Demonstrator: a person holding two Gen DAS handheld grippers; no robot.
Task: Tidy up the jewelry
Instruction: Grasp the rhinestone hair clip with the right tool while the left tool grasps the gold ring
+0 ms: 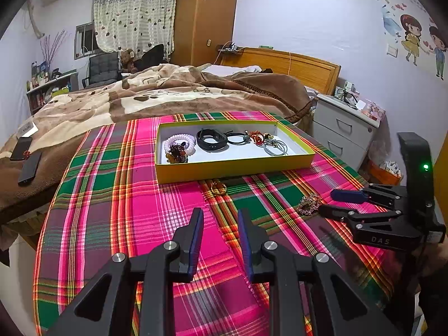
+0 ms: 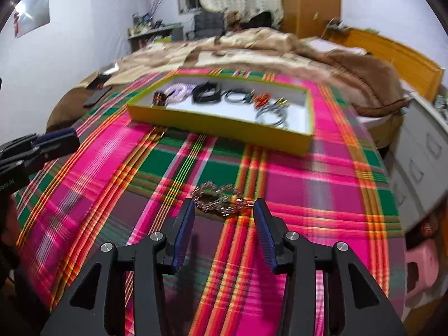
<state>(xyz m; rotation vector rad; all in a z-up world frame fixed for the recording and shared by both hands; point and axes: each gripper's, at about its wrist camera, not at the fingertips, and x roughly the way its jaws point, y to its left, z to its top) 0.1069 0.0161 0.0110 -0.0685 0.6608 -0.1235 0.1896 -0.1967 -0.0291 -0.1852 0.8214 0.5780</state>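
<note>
The white letters "DAS" are showing on the black body of the right gripper (image 1: 326, 205), low at the right of the left wrist view. In the right wrist view, small white letters are sitting on the left gripper (image 2: 57, 140) at the left edge, too cut off to read.

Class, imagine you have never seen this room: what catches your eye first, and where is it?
The bright pink, green and orange plaid cloth covers the table. On it sits a shallow yellow cardboard tray holding bracelets and hair ties. A sparkly rhinestone brooch lies loose on the cloth, just ahead of the right gripper, whose jaws are open.
</note>
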